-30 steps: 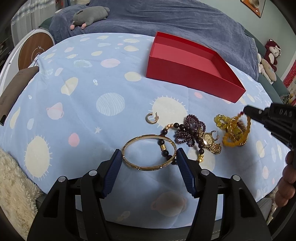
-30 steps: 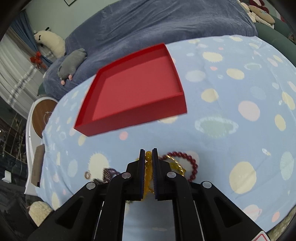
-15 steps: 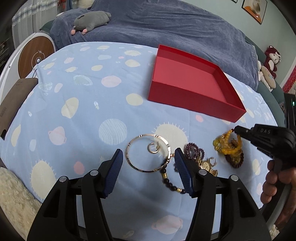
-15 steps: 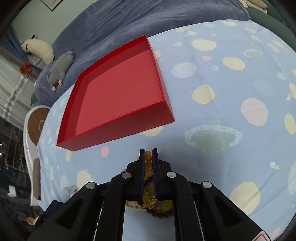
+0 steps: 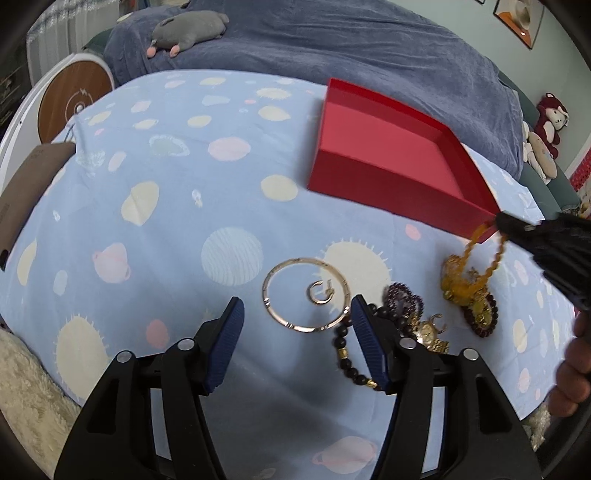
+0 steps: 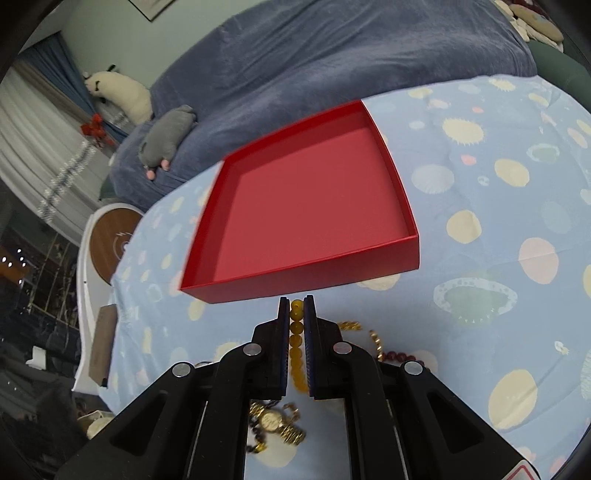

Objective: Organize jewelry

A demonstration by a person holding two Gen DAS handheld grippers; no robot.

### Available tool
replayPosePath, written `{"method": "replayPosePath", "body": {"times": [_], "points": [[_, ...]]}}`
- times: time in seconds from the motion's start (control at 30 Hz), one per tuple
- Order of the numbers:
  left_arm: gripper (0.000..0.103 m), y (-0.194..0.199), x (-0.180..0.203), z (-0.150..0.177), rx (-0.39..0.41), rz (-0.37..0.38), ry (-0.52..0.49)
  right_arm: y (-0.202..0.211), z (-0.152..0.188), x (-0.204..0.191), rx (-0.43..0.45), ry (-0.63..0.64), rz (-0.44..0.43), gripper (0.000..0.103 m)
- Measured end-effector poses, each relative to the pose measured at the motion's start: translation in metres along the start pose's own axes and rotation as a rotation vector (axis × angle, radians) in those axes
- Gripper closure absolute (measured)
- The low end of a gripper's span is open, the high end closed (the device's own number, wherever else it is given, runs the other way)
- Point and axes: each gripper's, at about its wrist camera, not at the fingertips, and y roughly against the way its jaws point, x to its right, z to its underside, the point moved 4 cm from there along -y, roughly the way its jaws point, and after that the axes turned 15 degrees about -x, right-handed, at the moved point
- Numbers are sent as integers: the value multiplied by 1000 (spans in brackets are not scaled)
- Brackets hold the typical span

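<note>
Between my left tongs (image 5: 295,338), whose jaws are opening and grip nothing, the gold bangle (image 5: 306,293) lies flat on the table's light blue planet-print cloth (image 5: 147,229), with a small gold hoop earring (image 5: 320,291) inside its ring. A second ago the bangle lay lower in my left view, overlapping the dark bead bracelet (image 5: 349,345), and the earring sat outside it; now that bracelet trails under my right-hand finger. Just to the right lie the purple bead cluster (image 5: 404,297) and the gold watch (image 5: 428,330).

My right tongs (image 6: 296,314) are closed tight on the yellow bead bracelet (image 6: 297,341), which hangs from their tip with a dark red bead bracelet (image 5: 480,319) tangled at its low end. A second ago that bundle rested on the cloth; now the tongs' tip has come up to the near corner of the red box (image 6: 314,206), and the "DAS" lettering I could read on them earlier is blurred away. My hand (image 5: 574,369) shows at the edge.

No writing can be read anywhere now. Beyond the table a grey-blue blanket (image 5: 332,40) covers a sofa with a grey plush toy (image 5: 188,29) on it. To the left stands a round white-rimmed wooden disc (image 5: 72,99); on the right sits a dark red plush monkey (image 5: 552,118), and a framed picture (image 5: 519,16) hangs on the pale green wall.
</note>
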Motion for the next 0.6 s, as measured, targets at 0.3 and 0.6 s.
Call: {"method": "replayPosePath", "body": {"times": [0.3, 0.6], "points": [[45, -18, -4, -2, 1, -76, -16, 32, 39, 21, 4, -65, -36, 96], [97, -20, -1, -8, 12, -50, -39, 11, 77, 49, -91, -101, 33, 90]]}}
